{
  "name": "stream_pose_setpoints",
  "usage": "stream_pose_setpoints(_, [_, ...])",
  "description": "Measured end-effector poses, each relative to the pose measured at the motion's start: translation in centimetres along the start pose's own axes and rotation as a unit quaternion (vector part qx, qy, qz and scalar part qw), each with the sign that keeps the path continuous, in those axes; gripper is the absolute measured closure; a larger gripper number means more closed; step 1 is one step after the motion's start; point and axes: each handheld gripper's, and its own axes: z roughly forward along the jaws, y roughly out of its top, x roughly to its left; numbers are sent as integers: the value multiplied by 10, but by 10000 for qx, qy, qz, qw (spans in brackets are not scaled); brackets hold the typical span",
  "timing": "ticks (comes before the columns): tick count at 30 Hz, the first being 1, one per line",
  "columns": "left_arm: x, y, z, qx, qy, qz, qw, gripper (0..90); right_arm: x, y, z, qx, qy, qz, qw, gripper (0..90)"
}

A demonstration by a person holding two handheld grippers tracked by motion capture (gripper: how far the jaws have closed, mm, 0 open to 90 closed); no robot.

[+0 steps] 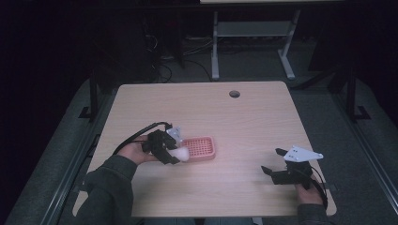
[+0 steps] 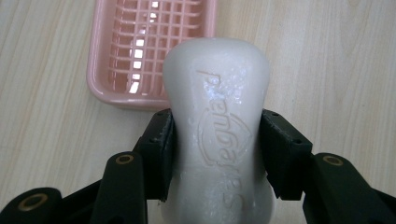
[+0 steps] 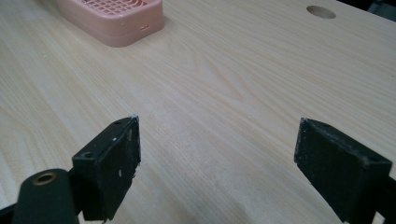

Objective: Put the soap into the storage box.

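A light wood table (image 1: 244, 122) carries a pink slotted soap dish (image 1: 201, 147) a little left of its middle. A round cable hole (image 1: 234, 93) sits in the tabletop near the far edge, well apart from everything else. Beyond the table, on the dark floor, stand the white legs of another desk (image 1: 253, 42) and some loose cables. Nothing lies between the dish and either gripper.

The left gripper (image 1: 170, 152), held in the person's left hand (image 1: 136, 151), is at the dish's left end. Its jaws are clamped on a white bar of soap (image 2: 219, 130). In the left gripper view the black pads (image 2: 161, 149) press against the soap's narrow waist on both sides, and the bar's broad end points toward the near rim of the dish, overlapping it in the picture. Whether the soap touches the dish cannot be told. Raised lettering and small wet beads show on the soap's upper face.

The right gripper (image 1: 273, 161), in the right hand (image 1: 307, 192), is near the table's right front corner, well apart from the dish. Its jaws are spread wide, with bare wood between them, holding nothing.
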Motion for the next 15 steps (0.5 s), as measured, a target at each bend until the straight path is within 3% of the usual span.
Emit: stream_pose_setpoints(15, [12,18,6,19,-41,73,10000,493,1,0,0,-12,11,-20,10000,137])
